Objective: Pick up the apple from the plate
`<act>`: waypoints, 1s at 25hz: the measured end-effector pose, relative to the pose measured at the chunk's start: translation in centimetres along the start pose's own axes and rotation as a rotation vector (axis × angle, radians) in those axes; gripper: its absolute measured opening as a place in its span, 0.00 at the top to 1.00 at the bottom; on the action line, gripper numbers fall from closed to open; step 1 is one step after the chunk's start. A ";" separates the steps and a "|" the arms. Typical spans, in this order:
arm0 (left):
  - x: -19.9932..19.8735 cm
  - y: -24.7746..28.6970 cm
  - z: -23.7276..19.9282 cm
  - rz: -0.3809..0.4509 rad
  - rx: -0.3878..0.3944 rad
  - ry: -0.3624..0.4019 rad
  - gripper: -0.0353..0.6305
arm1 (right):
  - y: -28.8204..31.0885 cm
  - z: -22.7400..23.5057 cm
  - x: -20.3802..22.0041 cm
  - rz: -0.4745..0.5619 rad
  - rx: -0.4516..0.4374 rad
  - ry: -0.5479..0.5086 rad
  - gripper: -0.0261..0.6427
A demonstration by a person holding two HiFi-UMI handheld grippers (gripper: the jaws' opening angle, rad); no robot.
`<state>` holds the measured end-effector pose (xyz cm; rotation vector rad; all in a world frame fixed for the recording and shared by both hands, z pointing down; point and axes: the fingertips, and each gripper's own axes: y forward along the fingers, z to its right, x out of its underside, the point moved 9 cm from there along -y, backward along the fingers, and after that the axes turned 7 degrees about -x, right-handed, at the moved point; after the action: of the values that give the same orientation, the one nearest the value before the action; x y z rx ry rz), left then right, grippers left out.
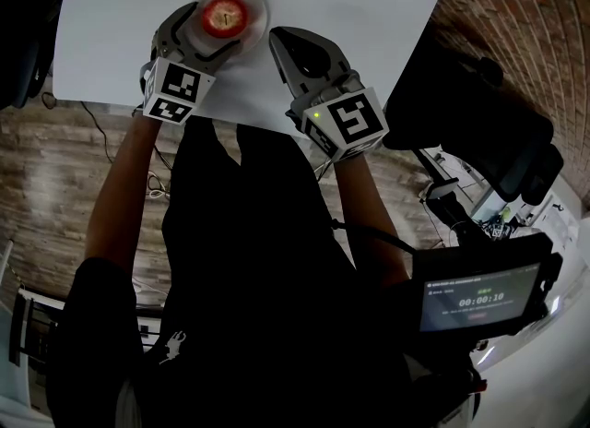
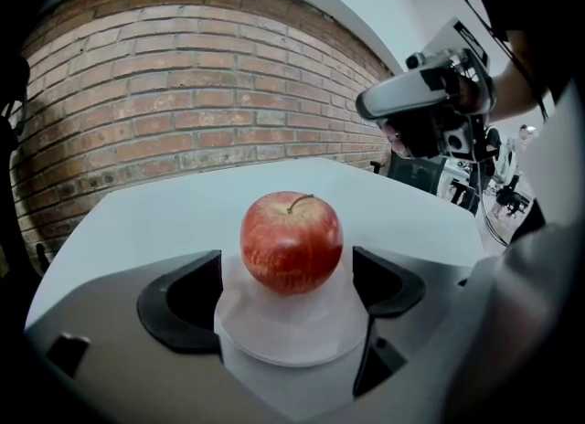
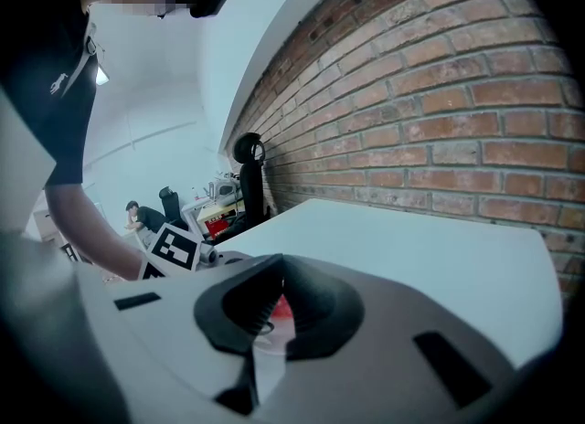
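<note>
Dark sleeves of the person filled the near part of the head view, and beyond them both tools reached over the white table. The left gripper had its jaws spread wide. The red apple stood upright on the small white plate, in line with the gap, and neither pad touched it. The right gripper waited just beside the plate. Its jaws seemed pressed together on nothing, though a thin slit showed some red behind them. I judged the step to be the approach, with the grasp not yet made. The next move called for the left jaws to close evenly on the widest part of the apple, then to lift it straight up without dragging the plate.
</note>
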<state>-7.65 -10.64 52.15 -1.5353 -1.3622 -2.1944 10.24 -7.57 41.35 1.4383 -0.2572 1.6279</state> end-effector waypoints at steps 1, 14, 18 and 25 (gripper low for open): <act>0.0 0.1 0.0 0.001 0.001 0.004 0.29 | 0.1 0.0 -0.1 0.005 0.001 -0.004 0.95; -0.6 1.3 0.1 0.009 0.020 0.034 0.29 | 0.2 0.2 -0.3 0.009 0.015 0.001 0.95; -0.7 1.5 0.0 0.011 0.021 0.038 0.29 | 0.2 0.3 -0.2 0.006 0.018 0.000 0.95; -0.8 1.7 -0.1 0.005 0.024 0.067 0.29 | 0.0 0.5 -0.3 0.009 0.028 0.000 0.95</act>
<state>-6.36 -11.97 52.47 -1.4423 -1.3582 -2.1975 10.52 -8.01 41.27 1.4599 -0.2427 1.6448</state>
